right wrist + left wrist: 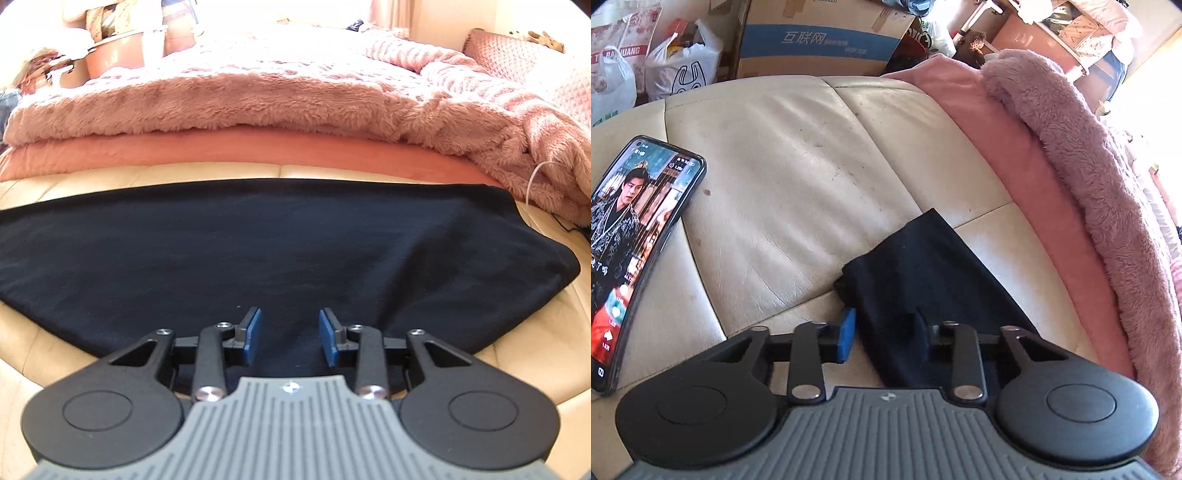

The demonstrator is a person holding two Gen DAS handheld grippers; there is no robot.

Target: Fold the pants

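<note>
Pants (280,251), black, lie flat across the cream leather cushion (798,177), mid-frame in my right view. My right gripper (290,336) hangs over them, jaws apart and empty. My left gripper (886,332) has fabric between its fingers; I cannot tell whether it grips.

Seat: cream leather cushion (798,177), creased, seamed.
Bedding: pink fluffy blanket (258,99) over pink sheet (258,151).
Behind: cardboard box (820,40), white plastic bags (683,70).
Light: strong glare, possibly window, upper right.
</note>
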